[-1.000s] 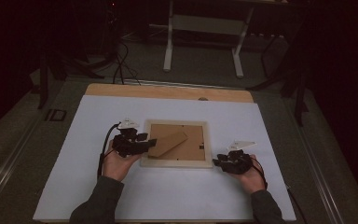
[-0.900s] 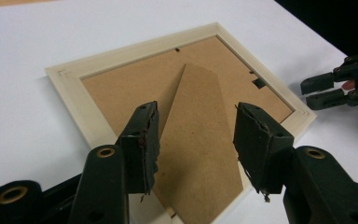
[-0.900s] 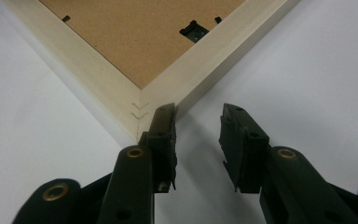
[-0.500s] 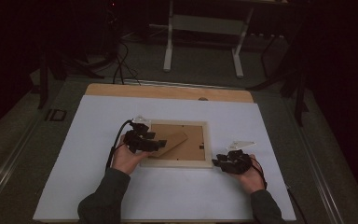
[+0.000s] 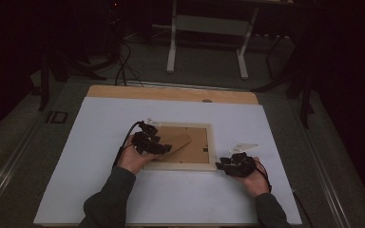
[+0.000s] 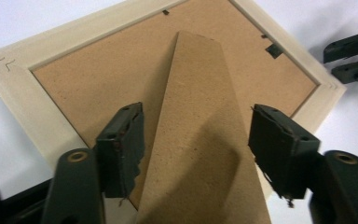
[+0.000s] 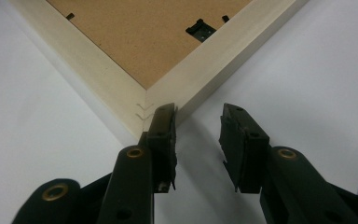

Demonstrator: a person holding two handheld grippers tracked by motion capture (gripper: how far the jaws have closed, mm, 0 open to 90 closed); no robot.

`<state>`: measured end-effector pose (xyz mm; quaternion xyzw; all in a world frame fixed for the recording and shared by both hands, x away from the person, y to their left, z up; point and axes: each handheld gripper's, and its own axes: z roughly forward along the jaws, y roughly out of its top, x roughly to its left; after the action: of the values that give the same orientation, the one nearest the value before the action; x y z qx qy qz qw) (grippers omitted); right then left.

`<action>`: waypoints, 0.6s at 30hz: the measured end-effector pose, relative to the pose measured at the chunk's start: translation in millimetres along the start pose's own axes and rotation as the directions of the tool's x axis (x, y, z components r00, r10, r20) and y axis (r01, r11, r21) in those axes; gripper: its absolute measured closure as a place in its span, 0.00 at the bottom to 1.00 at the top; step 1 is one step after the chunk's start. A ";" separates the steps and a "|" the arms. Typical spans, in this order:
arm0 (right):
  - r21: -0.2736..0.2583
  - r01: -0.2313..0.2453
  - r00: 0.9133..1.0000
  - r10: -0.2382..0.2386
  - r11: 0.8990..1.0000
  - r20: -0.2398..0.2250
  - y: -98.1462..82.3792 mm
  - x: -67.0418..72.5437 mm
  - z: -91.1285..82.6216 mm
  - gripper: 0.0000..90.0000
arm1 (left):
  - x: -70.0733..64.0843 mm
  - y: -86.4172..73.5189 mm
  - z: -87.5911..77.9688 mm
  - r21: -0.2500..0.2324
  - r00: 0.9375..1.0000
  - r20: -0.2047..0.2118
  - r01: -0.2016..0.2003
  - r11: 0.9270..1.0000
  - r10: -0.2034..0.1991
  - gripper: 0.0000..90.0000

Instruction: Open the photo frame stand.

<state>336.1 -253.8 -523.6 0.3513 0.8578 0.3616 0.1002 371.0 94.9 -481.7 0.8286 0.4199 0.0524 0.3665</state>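
Nearest you, your right tongs (image 5: 224,163) sit open at the picture frame (image 5: 212,148)'s corner on the white bench (image 5: 275,123). Farther in, your left tongs (image 5: 164,147) gape astride its easel stand (image 6: 200,140) (face-down frame); closing on it looks next.

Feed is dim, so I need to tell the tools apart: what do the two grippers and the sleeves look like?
Both the left gripper and the right gripper are black, each with two blocky jaws on arms with brass-coloured rivets. A black cable loops from the left one. A pale three-cornered plate tops the right. The sleeves are dark grey-green.
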 end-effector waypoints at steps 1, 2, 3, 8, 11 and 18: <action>0.000 0.000 1.000 0.000 1.000 0.000 0.1 0.0 0.0 0.72 | -0.1 0.5 0.9 0.003 1.000 -0.001 0.000 1.000 0.000 0.37; 0.000 -0.001 1.000 0.001 1.000 -0.001 0.1 -0.1 0.0 0.72 | -0.1 0.8 1.4 0.009 1.000 -0.001 0.001 1.000 -0.001 0.35; 0.000 -0.001 1.000 0.001 1.000 -0.002 0.1 -0.2 0.0 0.72 | 0.0 1.4 2.5 0.017 1.000 -0.004 -0.004 1.000 0.004 0.33; 0.002 -0.006 1.000 0.006 1.000 -0.005 -0.1 -0.4 0.0 0.72 | -0.5 1.8 7.5 0.043 1.000 -0.002 -0.008 0.999 0.009 0.29; 0.003 -0.008 1.000 0.008 1.000 -0.005 -0.1 -0.5 0.0 0.72 | -1.9 1.4 10.9 0.059 1.000 0.004 -0.018 0.998 0.017 0.27; 0.004 -0.011 1.000 0.011 1.000 -0.006 -0.1 -0.8 0.1 0.72 | -2.0 1.4 16.6 0.077 1.000 0.008 -0.018 0.997 0.017 0.25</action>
<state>336.7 -254.4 -523.8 0.3552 0.8568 0.3615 0.0947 377.1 83.6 -492.4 0.8460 0.4129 0.0365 0.3352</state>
